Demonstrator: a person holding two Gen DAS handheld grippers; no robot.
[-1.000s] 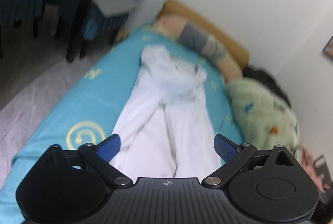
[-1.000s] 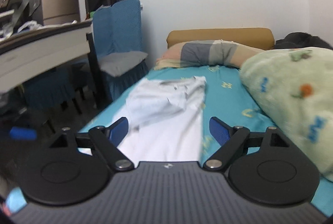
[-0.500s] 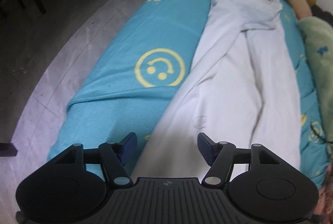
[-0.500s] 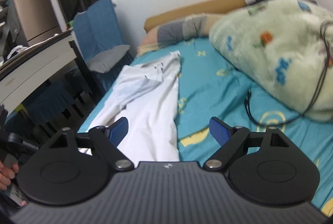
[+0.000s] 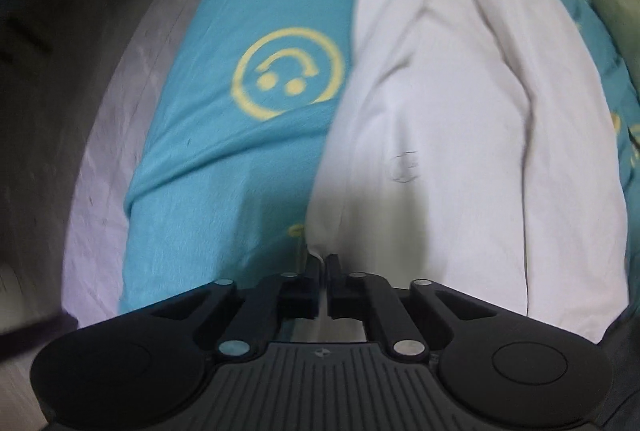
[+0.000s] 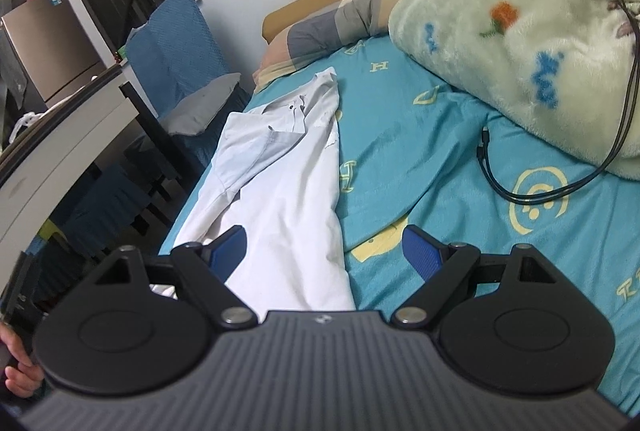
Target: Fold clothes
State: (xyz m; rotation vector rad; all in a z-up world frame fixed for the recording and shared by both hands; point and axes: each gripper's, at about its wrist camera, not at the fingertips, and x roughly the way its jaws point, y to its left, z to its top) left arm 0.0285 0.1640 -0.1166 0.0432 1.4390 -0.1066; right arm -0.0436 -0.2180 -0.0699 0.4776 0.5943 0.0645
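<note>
Pinching the near corner of the white garment [image 5: 448, 119], the left gripper [image 5: 323, 263] has just snapped its jaws together on the cloth, which lies lengthwise on the turquoise bedsheet [image 5: 224, 159], while the right gripper [image 6: 324, 251] hovers spread wide above the hem beside a fleece blanket [image 6: 520, 43].

Soft indoor light, motion blur, fisheye bending

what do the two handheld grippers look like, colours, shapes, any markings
Both are matte black: a ribbed body with a small round logo, two round discs, silver pivot screws. The right gripper has blue ribbed finger pads. On the left gripper, no blue shows.
</note>
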